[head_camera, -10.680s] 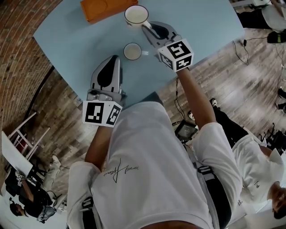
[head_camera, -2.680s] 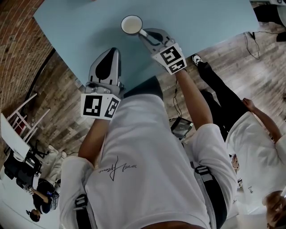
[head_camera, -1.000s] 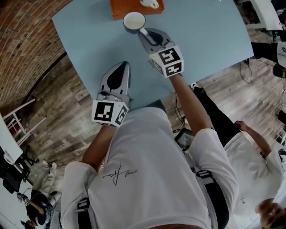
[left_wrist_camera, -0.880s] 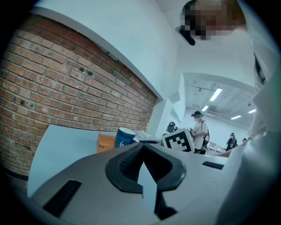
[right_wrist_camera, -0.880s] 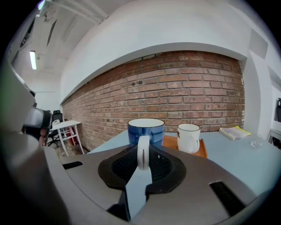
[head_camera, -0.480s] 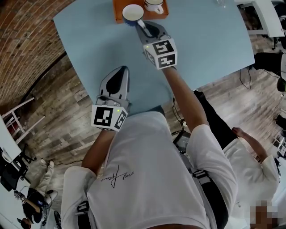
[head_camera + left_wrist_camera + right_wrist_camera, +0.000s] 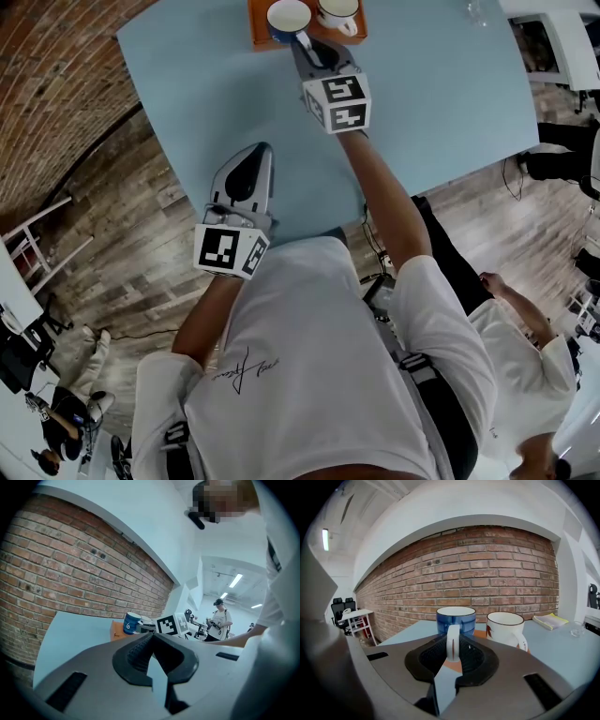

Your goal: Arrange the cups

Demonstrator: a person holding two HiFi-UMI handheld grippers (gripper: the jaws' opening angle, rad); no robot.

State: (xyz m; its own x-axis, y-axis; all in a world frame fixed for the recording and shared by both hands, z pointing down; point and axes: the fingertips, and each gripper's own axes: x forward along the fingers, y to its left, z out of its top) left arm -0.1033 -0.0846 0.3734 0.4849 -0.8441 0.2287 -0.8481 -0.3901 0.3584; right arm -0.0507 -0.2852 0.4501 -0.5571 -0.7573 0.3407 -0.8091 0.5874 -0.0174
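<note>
A blue cup (image 7: pixel 288 17) with a white inside is over the left part of the orange tray (image 7: pixel 261 36), at the table's far side. My right gripper (image 7: pixel 302 42) is shut on its white handle (image 7: pixel 453 641), with the cup (image 7: pixel 456 619) upright just beyond the jaws. A white cup (image 7: pixel 337 11) stands on the tray to its right, close beside it (image 7: pixel 505 625). Whether the blue cup rests on the tray I cannot tell. My left gripper (image 7: pixel 261 150) hovers near the table's front edge, shut and holding nothing (image 7: pixel 152 637); from it the blue cup (image 7: pixel 131 622) shows far ahead.
The light blue table (image 7: pixel 431 103) ends at a brick wall on the left. A small clear glass (image 7: pixel 576 631) and a yellow booklet (image 7: pixel 550 620) lie at the far right. Wooden floor and other people lie beyond the table's right edge.
My right gripper has carried the blue cup away from me, from just in front of the tray to over its left part beside the white cup. The left gripper has stayed put.
</note>
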